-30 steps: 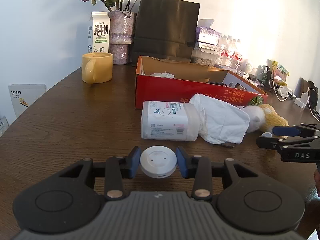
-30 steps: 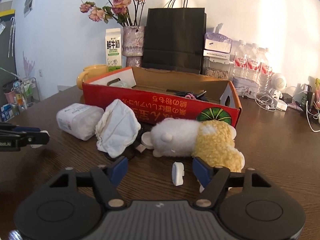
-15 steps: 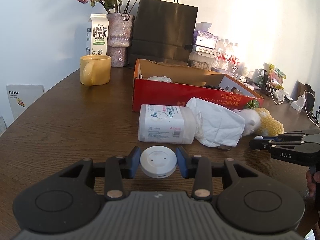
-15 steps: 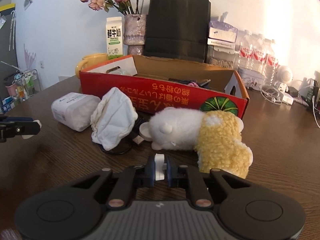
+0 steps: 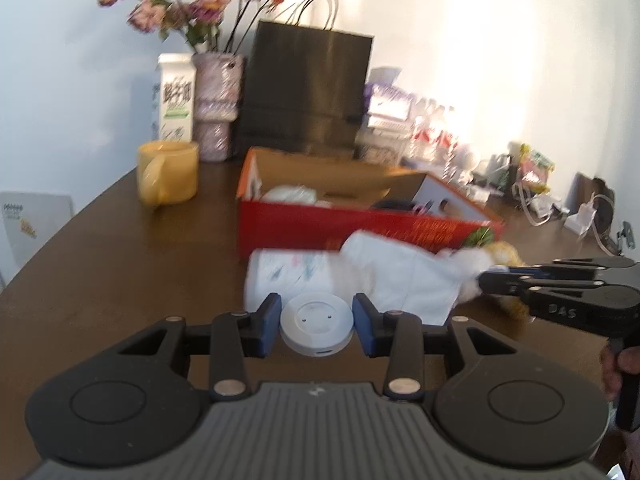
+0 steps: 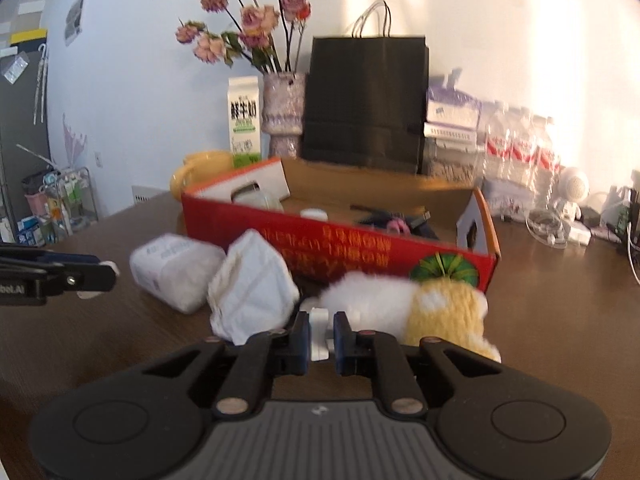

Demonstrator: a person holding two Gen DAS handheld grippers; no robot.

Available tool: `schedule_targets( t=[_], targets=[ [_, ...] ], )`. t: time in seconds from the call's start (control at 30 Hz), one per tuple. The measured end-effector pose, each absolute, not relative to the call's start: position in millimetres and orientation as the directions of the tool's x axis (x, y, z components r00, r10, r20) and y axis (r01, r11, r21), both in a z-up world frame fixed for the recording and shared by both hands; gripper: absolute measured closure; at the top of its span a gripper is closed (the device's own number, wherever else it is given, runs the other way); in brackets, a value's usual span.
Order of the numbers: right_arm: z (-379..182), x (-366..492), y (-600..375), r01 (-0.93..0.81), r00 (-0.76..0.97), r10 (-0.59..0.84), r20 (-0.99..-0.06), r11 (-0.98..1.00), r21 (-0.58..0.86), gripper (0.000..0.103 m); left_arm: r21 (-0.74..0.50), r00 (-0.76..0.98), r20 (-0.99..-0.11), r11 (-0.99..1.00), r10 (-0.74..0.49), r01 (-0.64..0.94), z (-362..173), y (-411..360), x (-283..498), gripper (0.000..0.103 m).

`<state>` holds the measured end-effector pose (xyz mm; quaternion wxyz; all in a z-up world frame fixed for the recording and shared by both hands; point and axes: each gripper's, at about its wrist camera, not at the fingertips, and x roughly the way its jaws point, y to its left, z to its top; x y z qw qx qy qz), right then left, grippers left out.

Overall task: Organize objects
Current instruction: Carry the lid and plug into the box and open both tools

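since a second ago my right gripper (image 6: 321,336) has clamped its jaws narrow on the small white piece (image 6: 319,330) that stood loose between them on the table (image 6: 560,300), and both cameras now sit higher, looking down into the red box (image 6: 340,240) where before i saw mostly its front wall. my left gripper (image 5: 316,326) has not changed its hold: the blue pads press on the sides of the round white disc (image 5: 317,328), jaws partly open around it. between me and the box lie the white wipes pack (image 5: 288,276) on its side, a crumpled white cloth bag (image 5: 400,276) touching it, and the white and yellow plush toy (image 6: 420,306) just beside the box's front, directly ahead of the right gripper. behind the box stand the yellow mug (image 5: 168,178), milk carton (image 5: 174,98), vase of dried roses (image 5: 218,108), black paper bag (image 5: 308,88) and a pack of water bottles (image 6: 520,148). both grippers point forward and slightly downward toward the box, the right one showing at the left view's right edge with fingers of a hand (image 5: 624,364) on its grip. the left view is blurred.
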<state>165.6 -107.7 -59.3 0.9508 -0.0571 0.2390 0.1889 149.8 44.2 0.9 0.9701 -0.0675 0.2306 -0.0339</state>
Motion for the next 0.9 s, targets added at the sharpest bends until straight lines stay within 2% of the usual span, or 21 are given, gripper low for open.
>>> schedule_targets(
  t=[0.47,0.67,0.9],
  targets=[
    [-9,206,-84,-0.391,0.866,0.357,-0.350,0.920,-0.028,0.092,-0.152,0.944,-0.285,0.980,-0.164,0.125,55,6,205,0.063],
    [4,242,-81,-0.366,0.883,0.335,-0.329,0.930,-0.033,0.092,-0.168,0.955,-0.261,0.981,-0.140,0.098,66,6,241,0.063],
    [7,286,-80,-0.341,0.891,0.313,-0.329,0.940,-0.029,0.092,-0.168,0.955,-0.278,0.984,-0.100,0.054,65,9,297,0.063]
  ],
)
